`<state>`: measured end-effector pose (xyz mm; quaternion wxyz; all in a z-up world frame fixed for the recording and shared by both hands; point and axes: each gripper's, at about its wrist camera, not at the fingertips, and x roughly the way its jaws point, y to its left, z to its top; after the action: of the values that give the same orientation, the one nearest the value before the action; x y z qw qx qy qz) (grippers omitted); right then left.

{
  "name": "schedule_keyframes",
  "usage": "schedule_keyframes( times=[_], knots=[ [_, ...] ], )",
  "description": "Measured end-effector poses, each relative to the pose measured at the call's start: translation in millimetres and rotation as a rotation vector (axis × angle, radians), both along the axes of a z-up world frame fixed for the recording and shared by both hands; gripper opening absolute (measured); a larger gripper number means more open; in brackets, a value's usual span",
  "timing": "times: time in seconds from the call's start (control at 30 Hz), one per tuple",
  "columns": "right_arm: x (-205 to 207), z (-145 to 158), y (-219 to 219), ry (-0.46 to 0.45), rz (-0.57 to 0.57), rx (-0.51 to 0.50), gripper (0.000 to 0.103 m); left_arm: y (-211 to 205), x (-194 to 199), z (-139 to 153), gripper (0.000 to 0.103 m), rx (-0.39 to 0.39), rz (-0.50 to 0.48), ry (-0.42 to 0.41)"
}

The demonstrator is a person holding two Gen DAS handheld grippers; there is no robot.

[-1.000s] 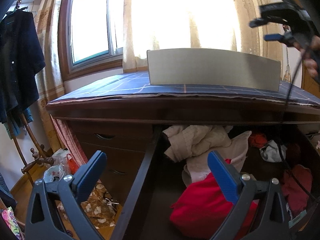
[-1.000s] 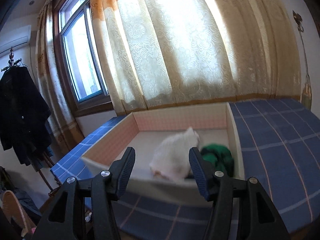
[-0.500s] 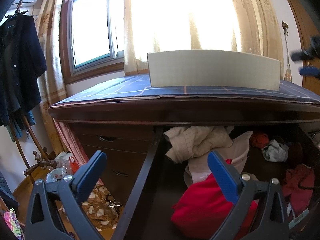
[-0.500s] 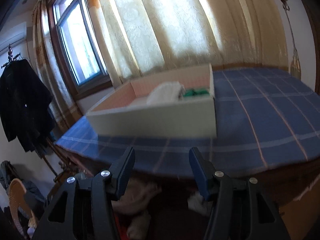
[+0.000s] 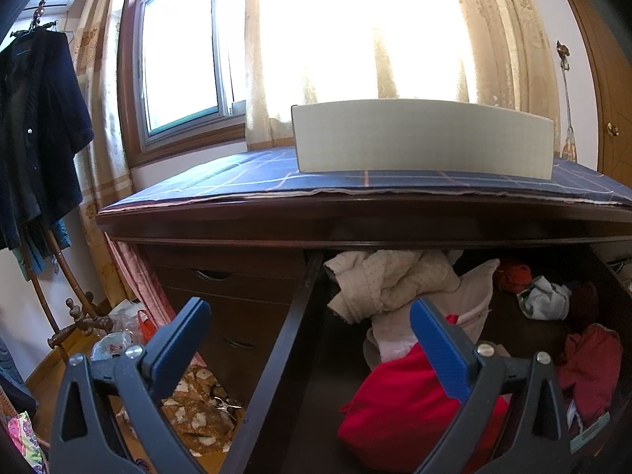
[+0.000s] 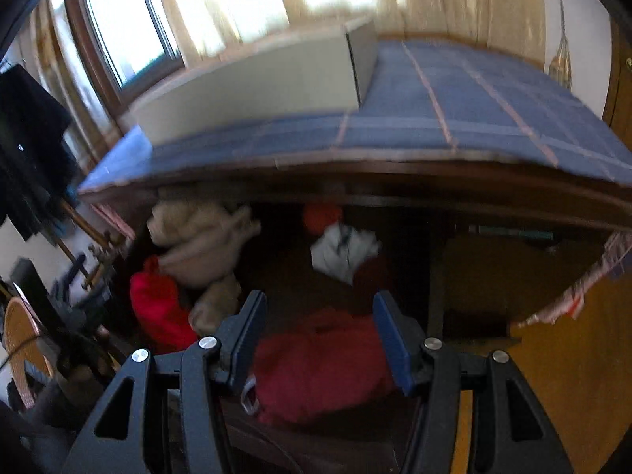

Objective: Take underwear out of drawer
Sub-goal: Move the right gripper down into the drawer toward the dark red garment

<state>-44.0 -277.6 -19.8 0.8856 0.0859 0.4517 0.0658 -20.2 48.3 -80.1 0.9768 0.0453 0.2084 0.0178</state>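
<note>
The dark wooden drawer [image 5: 276, 355] stands pulled open and holds a jumble of clothes: beige pieces [image 5: 391, 280], a bright red piece [image 5: 399, 407], a dark red piece [image 5: 588, 363] and a small white-grey piece [image 5: 543, 302]. My left gripper [image 5: 312, 339] is open and empty, over the drawer's left wall. My right gripper [image 6: 318, 333] is open and empty, just above the dark red piece [image 6: 320, 363]. The white-grey piece [image 6: 341, 252] and beige pieces [image 6: 197, 241] lie beyond it. The right wrist view is blurred.
A white open box [image 5: 422, 138] sits on the blue checked cloth [image 5: 245, 177] on the dresser top, also in the right wrist view [image 6: 252, 87]. Closed drawers [image 5: 221, 276] are at left. A coat stand [image 5: 35, 118] with dark clothes and bags on the floor [image 5: 197, 403] are further left.
My right gripper has dropped from above the box on the dresser top down to the open drawer, now over the dark red piece. The left gripper has barely moved.
</note>
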Motion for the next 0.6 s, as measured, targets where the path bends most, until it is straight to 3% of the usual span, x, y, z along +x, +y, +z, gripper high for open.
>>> schedule_keyframes(
  times=[0.1, 0.27, 0.33, 0.47, 0.6],
  knots=[
    [6, -18, 9, 0.081, 0.032, 0.006, 0.059, -1, -1, 0, 0.103, 0.005, 0.001, -0.001],
    [6, -39, 20, 0.238, 0.067, -0.077, 0.059, -1, 0, 0, 0.103, 0.010, -0.003, -0.003],
    [3, -41, 14, 0.301, 0.040, -0.029, 0.059, -1, 0, 1, 0.103, 0.008, 0.000, -0.004],
    [1, -53, -4, 0.428, -0.057, 0.182, 0.059, -1, -1, 0, 0.103, 0.005, 0.000, -0.004],
    [1, -71, -6, 0.507, -0.125, 0.229, 0.059, 0, -1, 0, 0.103, 0.001, -0.009, -0.008]
  ],
)
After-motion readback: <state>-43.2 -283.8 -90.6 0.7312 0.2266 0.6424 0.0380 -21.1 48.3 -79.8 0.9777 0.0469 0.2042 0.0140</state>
